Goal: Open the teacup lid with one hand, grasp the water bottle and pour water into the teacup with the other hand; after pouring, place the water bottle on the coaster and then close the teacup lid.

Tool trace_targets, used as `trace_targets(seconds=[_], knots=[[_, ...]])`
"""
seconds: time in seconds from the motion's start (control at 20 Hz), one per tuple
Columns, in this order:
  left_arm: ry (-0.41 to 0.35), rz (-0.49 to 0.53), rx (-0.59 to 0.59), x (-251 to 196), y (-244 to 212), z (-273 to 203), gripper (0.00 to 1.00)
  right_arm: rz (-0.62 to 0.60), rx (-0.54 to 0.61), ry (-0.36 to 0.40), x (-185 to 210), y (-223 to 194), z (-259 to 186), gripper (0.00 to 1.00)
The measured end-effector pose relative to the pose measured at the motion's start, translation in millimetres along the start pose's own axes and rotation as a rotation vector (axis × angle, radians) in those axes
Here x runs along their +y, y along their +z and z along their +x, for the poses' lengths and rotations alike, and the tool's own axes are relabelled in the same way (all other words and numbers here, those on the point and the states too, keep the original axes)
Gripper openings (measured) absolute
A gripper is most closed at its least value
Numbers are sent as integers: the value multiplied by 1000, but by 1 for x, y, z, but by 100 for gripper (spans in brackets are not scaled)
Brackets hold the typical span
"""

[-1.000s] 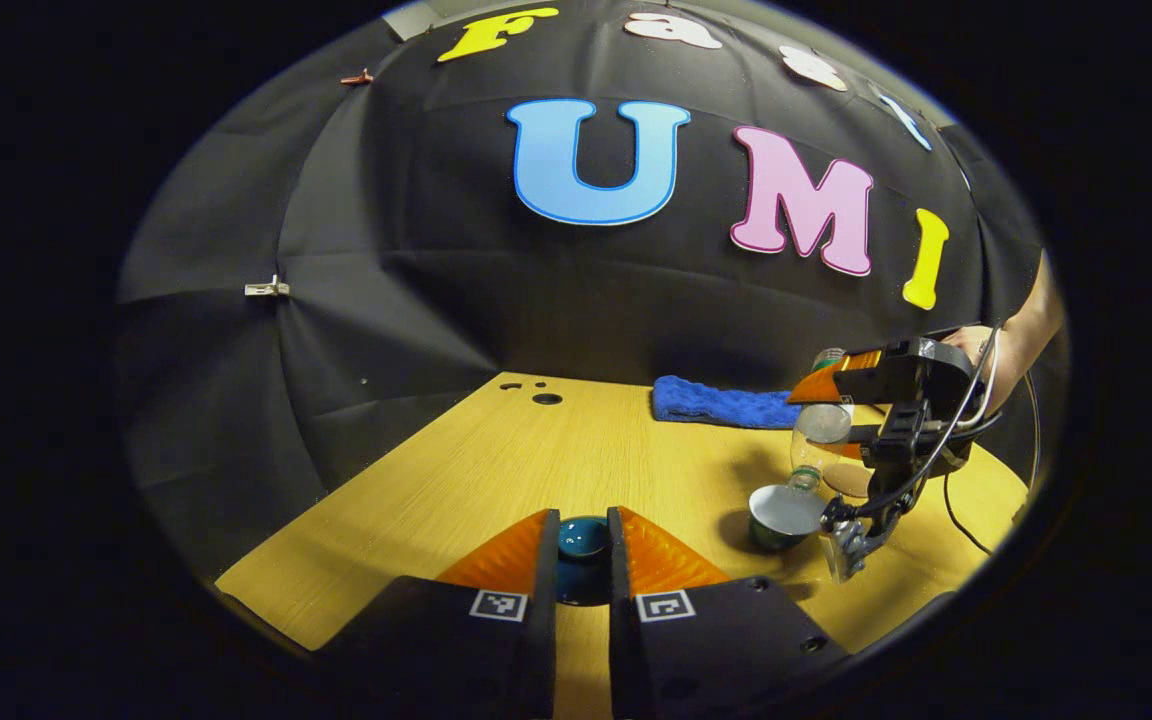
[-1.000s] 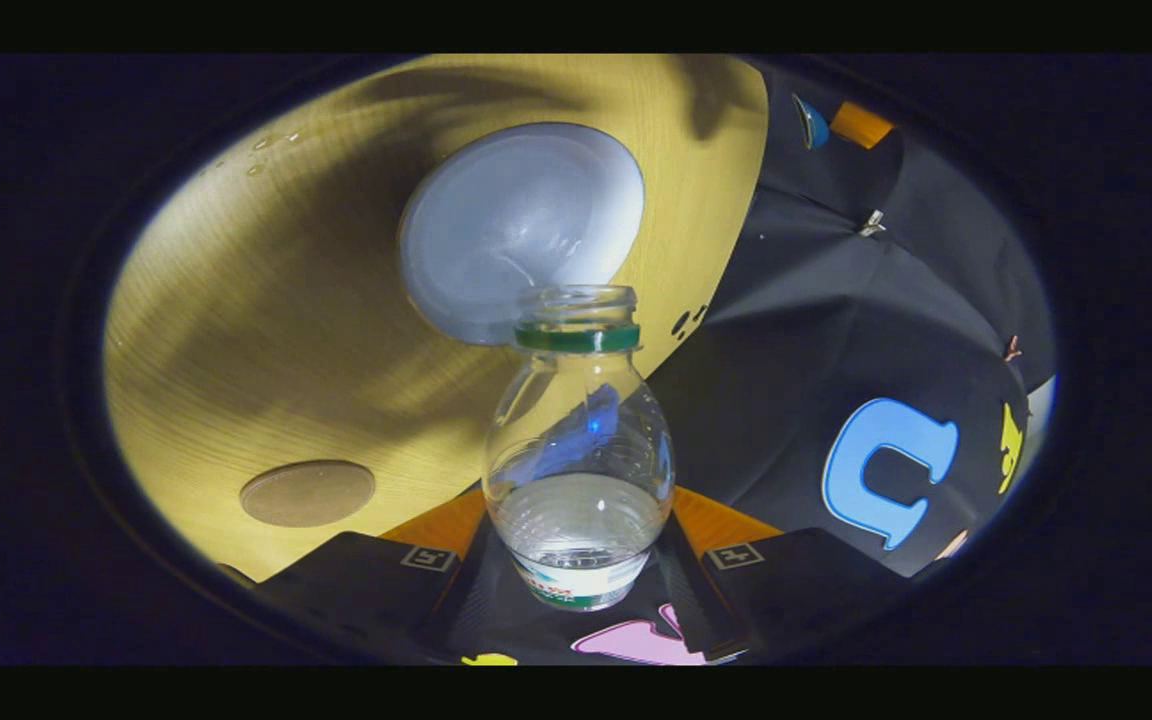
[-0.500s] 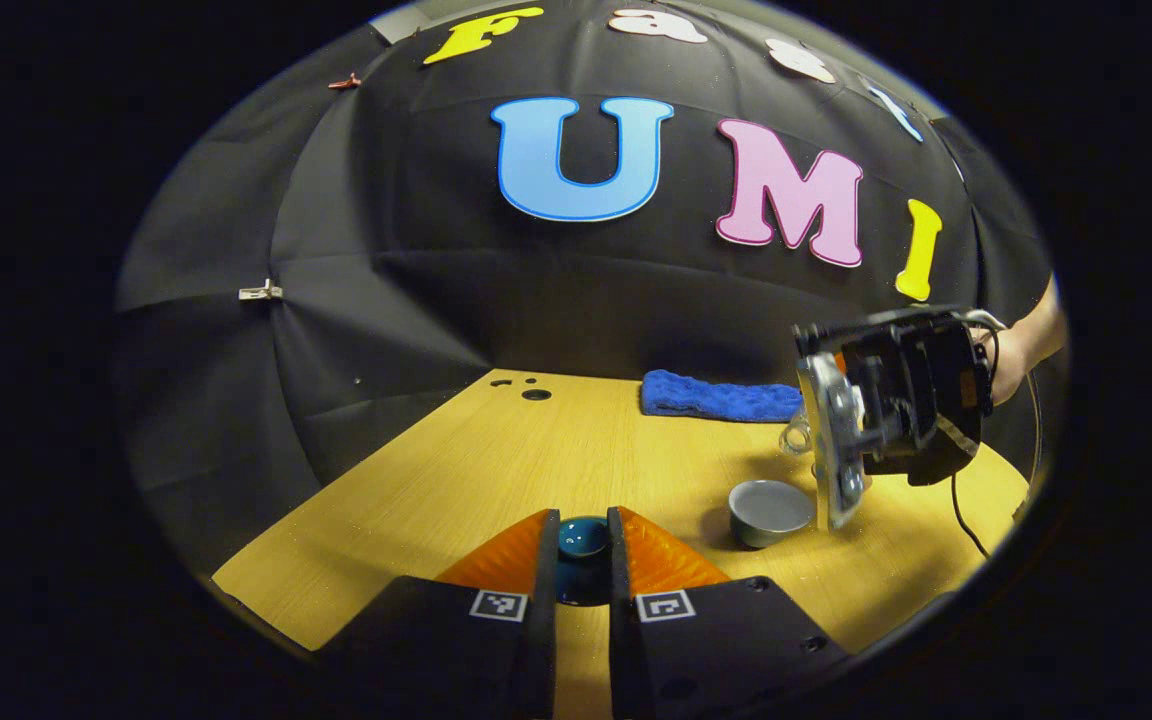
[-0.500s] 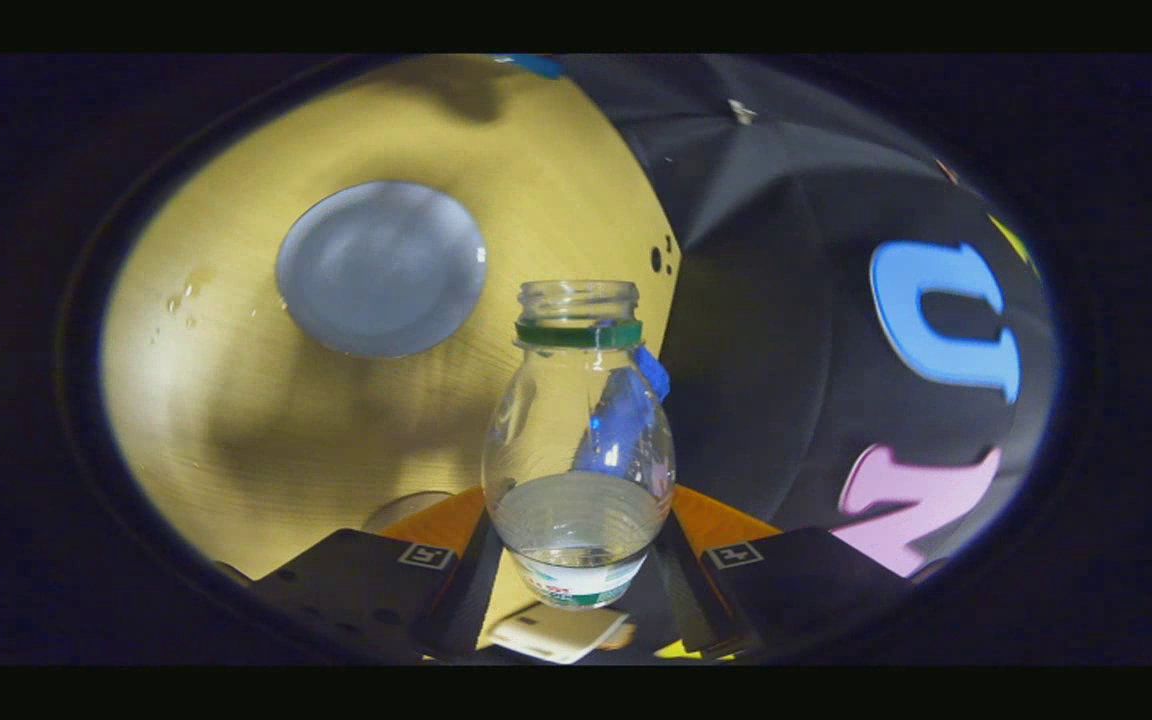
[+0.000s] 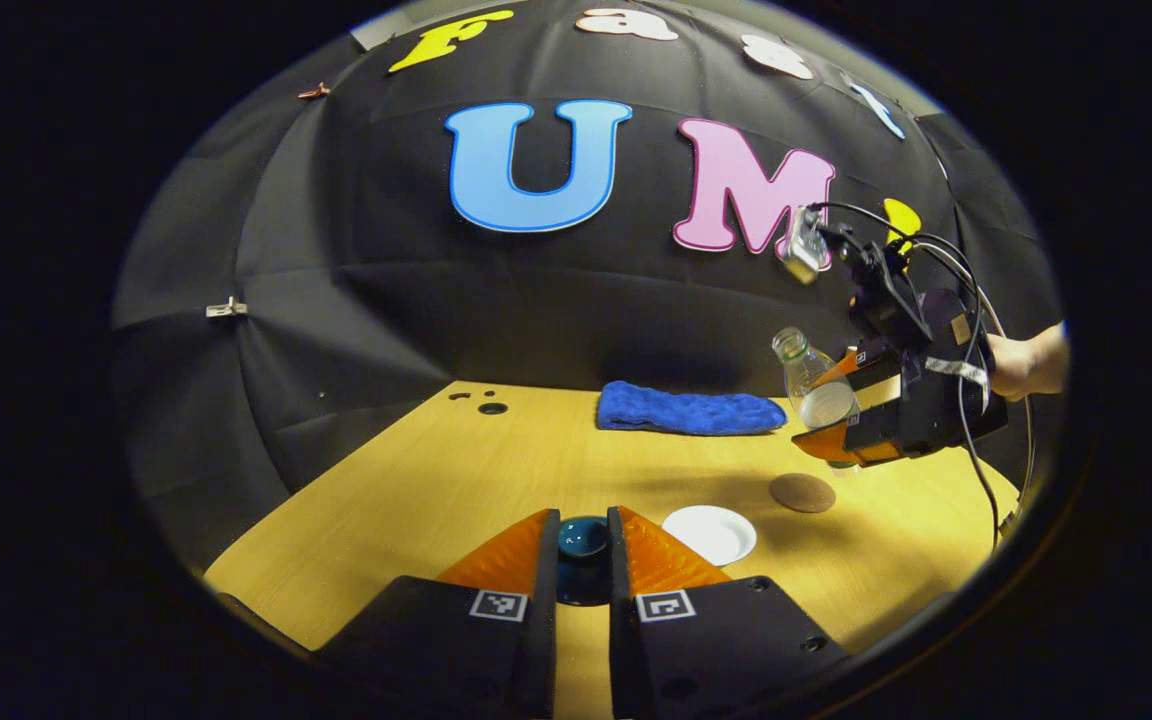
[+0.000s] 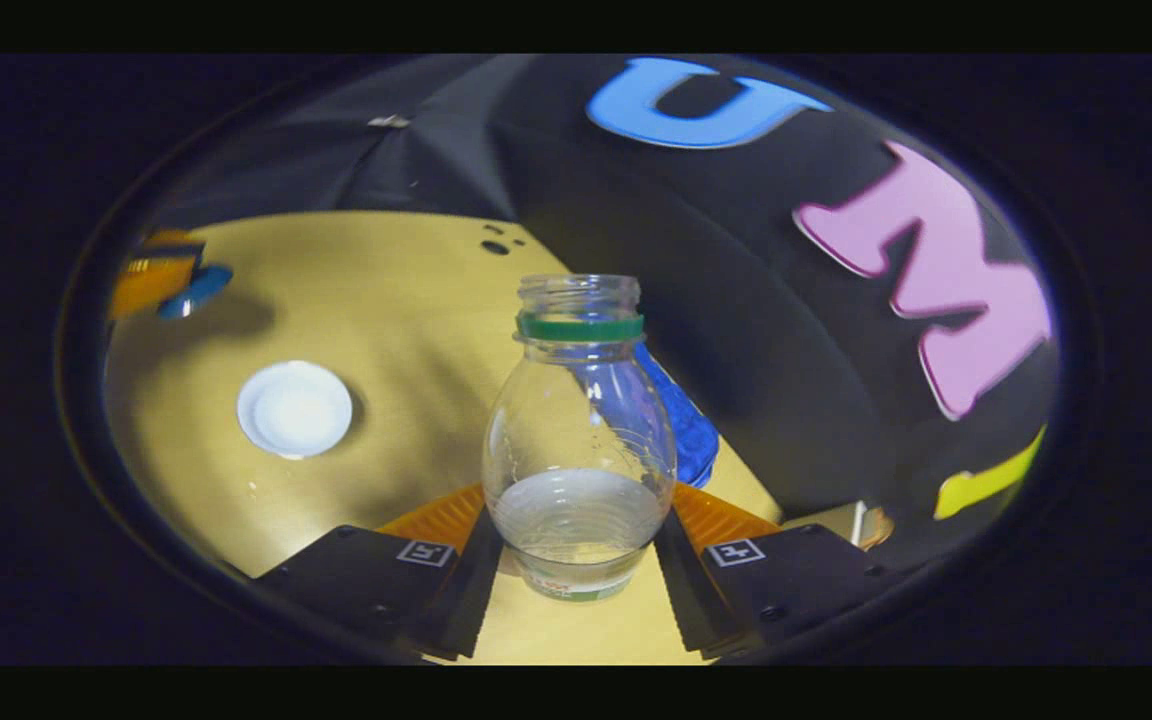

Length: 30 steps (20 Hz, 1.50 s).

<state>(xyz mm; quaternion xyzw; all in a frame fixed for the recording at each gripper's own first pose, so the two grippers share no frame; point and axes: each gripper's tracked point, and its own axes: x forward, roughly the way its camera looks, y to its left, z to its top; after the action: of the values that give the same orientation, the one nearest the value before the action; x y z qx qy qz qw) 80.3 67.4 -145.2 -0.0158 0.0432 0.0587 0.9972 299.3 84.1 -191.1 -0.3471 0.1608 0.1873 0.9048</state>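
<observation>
My left gripper (image 5: 583, 522) is shut on the dark teal teacup lid (image 5: 583, 540), held above the table's near edge. The open white teacup (image 5: 708, 533) stands just right of it, also seen from above as the teacup (image 6: 295, 408). My right gripper (image 6: 579, 512) is shut on a clear, uncapped water bottle (image 6: 579, 430) with a little water in its bottom. In the left gripper view the right gripper (image 5: 841, 425) holds the bottle (image 5: 804, 378) slightly tilted in the air, above and beyond the round brown coaster (image 5: 803, 492).
A blue towel (image 5: 688, 410) lies at the table's far edge by the black cloth wall. Small holes (image 5: 491, 407) mark the far left of the wooden table (image 5: 496, 480). A hand (image 5: 1026, 362) holds the right gripper. The left gripper with the lid (image 6: 164, 282) shows at the far left.
The right gripper has swung the bottle from its tipped pose over the teacup back to near upright, rising and moving right toward the coaster. The left gripper still holds the lid.
</observation>
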Motion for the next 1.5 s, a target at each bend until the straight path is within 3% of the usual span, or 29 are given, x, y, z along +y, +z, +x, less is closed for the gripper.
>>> trace_targets(seconds=[0.2, 0.25, 0.4, 0.45, 0.5, 0.65, 1.25, 1.35, 1.5], knots=[[7, 8, -34, -15, 9, -2, 25, 291, -148, 43, 8, 15, 0, 76], [6, -9, -32, -19, 9, -3, 22, 336, -177, 51, 12, 18, 1, 76], [-2, -48, -9, -32, 4, 0, 25, 429, -248, 49, 8, 23, -2, 76], [-6, -48, -7, -35, 4, 0, 22, 444, -267, 30, 6, 22, -2, 76], [-8, -43, -7, -39, 4, 1, 25, 450, -286, 9, 5, 19, 3, 76], [-18, -27, -5, -47, 5, 4, 25, 461, -289, -31, 5, 8, 14, 76], [-12, -86, -11, -59, 7, 17, 22, 595, -285, -54, -8, -22, 21, 80], [-5, -91, -8, -57, 6, 16, 25, 596, -278, -54, -6, -24, 20, 77], [2, -96, -6, -56, 5, 15, 25, 592, -274, -57, -5, -24, 19, 84]])
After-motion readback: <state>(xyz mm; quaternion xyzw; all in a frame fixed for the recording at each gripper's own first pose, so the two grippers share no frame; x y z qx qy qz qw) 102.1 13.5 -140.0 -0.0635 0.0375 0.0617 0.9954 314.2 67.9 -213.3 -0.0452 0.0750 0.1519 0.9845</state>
